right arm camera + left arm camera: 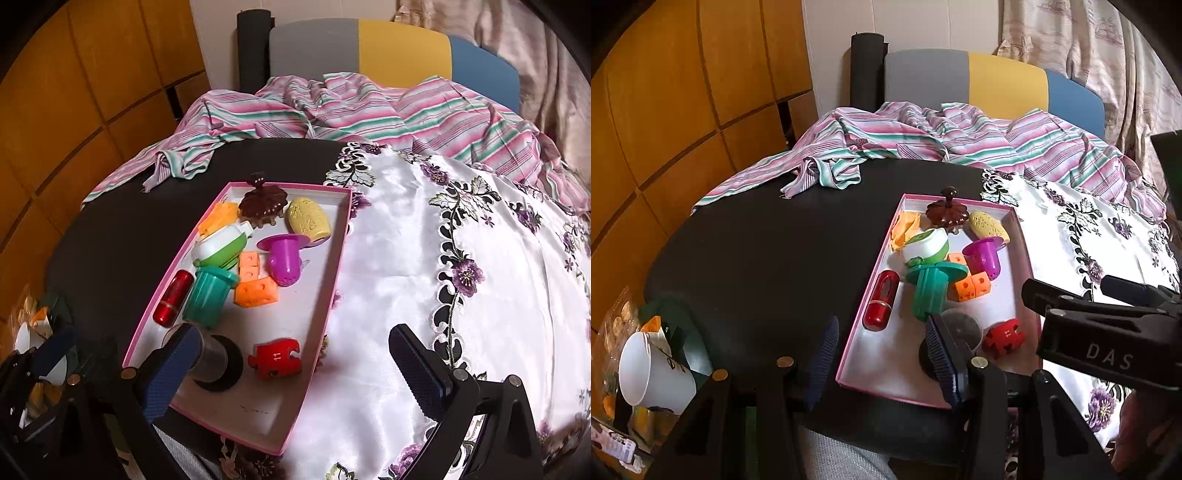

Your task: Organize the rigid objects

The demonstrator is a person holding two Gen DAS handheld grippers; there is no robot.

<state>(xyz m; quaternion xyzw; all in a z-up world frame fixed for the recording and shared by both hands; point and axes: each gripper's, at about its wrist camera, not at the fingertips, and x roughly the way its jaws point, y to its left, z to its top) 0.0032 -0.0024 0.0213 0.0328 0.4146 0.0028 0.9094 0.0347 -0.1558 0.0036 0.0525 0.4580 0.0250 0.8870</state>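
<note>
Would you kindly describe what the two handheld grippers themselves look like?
Both are black plastic frames with brass-coloured screws. The left gripper and right gripper carry ribbed dark-blue finger pads. White "DAS" lettering marks the right gripper's body in the left view.

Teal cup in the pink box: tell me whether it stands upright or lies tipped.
Tipped. The teal cup lies on its side in the pink box, its flanged rim leaning toward the orange blocks and its ribbed body beside the red capsule.

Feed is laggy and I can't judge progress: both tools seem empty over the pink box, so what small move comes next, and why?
Probably bring the right gripper down over the red puzzle piece, jaws wide. It lies apart from the other toys in the pink box, nearest that gripper. The left gripper is open too, straddling the box's left wall.
</note>
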